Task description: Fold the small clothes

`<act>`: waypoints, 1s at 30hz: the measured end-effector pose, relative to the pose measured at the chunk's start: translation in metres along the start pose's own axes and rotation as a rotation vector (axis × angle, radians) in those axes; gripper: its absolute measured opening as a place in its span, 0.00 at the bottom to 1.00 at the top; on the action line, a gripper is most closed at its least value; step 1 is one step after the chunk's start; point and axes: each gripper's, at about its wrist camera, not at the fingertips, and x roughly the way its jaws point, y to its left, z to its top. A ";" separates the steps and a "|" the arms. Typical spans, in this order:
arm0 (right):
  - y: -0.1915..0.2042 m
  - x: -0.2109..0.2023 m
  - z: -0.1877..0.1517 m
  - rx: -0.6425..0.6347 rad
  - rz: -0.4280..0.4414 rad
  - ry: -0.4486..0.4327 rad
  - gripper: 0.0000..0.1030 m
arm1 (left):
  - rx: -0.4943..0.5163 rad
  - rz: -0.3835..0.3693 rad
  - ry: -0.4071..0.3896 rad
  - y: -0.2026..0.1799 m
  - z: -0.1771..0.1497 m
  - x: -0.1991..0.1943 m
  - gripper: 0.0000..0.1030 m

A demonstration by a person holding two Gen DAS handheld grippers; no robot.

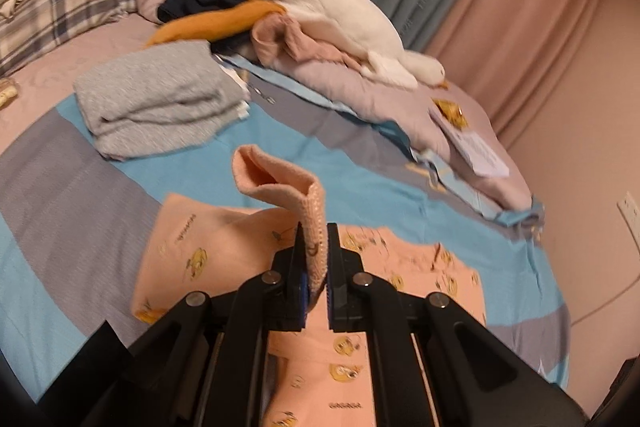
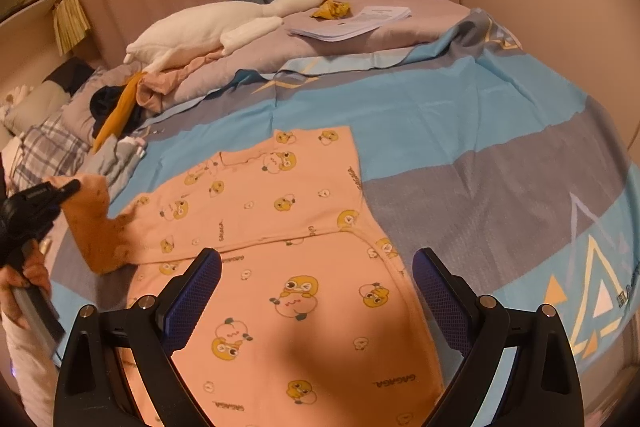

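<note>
Open blue-and-grey striped bedsheet to the right of the peach duck-print cotton garment: flat, clear run to the bed edge. Left side tighter: folded grey knit stack lies on the sheet near the garment's far-left corner. Far side blocked by a rumpled mauve quilt ridge carrying a long white plush goose, a loose clothes heap and a sheaf of white papers.
</note>
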 end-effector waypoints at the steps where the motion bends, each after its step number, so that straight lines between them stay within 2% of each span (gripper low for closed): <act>1: 0.000 0.000 0.000 0.000 -0.001 0.000 0.93 | 0.010 -0.001 0.011 -0.004 -0.004 0.003 0.05; 13: -0.008 0.003 -0.005 0.017 0.008 0.011 0.93 | 0.097 0.004 0.171 -0.031 -0.053 0.053 0.06; 22: -0.012 0.006 -0.008 0.024 0.008 0.025 0.93 | 0.110 0.028 0.271 -0.021 -0.079 0.084 0.06; 25: -0.013 0.007 -0.008 0.026 0.008 0.030 0.93 | 0.118 0.014 0.302 -0.021 -0.082 0.089 0.13; 30: -0.013 0.007 -0.008 0.027 0.009 0.031 0.93 | 0.113 -0.045 0.305 -0.024 -0.084 0.088 0.35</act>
